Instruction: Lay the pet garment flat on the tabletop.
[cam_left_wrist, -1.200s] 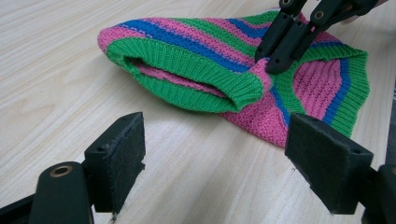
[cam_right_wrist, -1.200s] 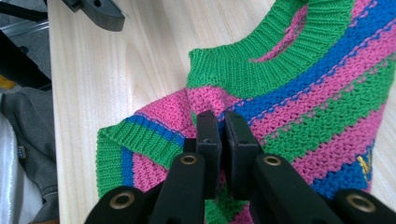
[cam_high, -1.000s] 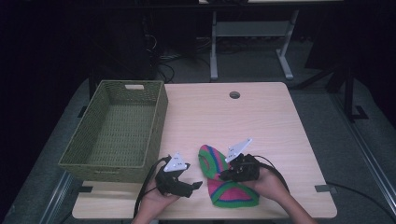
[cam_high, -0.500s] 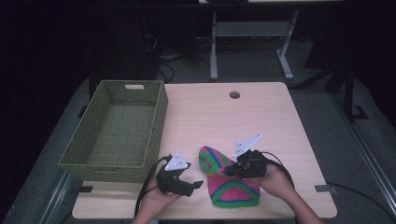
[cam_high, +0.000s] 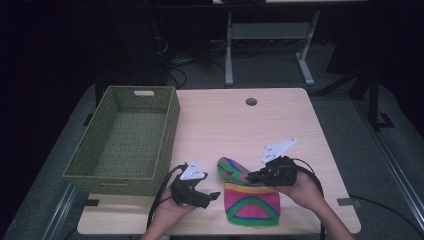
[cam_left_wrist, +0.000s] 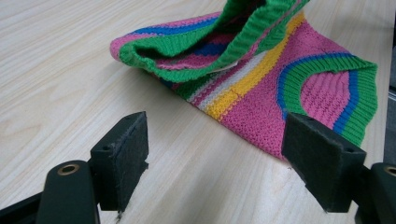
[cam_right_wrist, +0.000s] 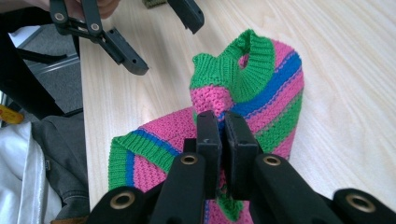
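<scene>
1. On pale wood-grain table (cam_high: 280, 125): left edge overhung by woven green basket (cam_high: 125, 140), rectangular.
2. Near front edge: knitted striped garment (cam_high: 247, 197), ribbed pink, green, blue, yellow; one end lifted, folded over, inside hidden.
3. Right gripper (cam_right_wrist: 221, 128): pressed together, pinching knit fold.
4. Left gripper (cam_left_wrist: 217, 158): spread wide, nothing between, just beside garment.

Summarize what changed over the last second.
The right gripper, shut on the striped pink, green and blue knitted garment, lifted its pinched fold slightly higher off the light wooden table. The open left gripper and green woven basket stayed put.
</scene>
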